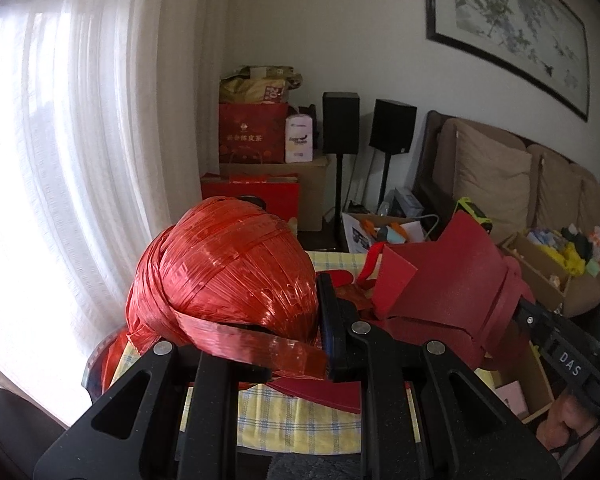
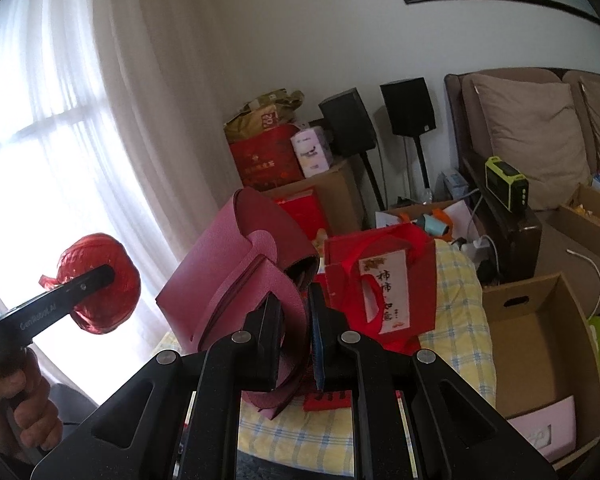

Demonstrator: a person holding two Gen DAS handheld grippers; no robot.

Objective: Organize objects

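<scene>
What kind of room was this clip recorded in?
Most likely a home living room: a cushioned sofa, two speakers on stands and a framed painting on the wall, with gift bags and cardboard boxes piled around.

The ball of red ribbon (image 1: 224, 276) is wound from thin plastic strip, glossy and streaked with highlights. The dark red bag (image 2: 236, 264) is made of a matt, finely grained sheet like stiff leather or felt. The red gift bag (image 2: 380, 280) looks like soft matt cloth, with a white paper label. The table is covered by a yellow checked cloth (image 2: 456, 320), woven and dull. The open box (image 2: 540, 344) is of plain brown cardboard, matt. The tools (image 1: 292, 344) (image 2: 296, 336) are moulded in black matt plastic, slightly speckled, with round metal pins. A sheer white curtain (image 1: 80, 140) is seen.
</scene>
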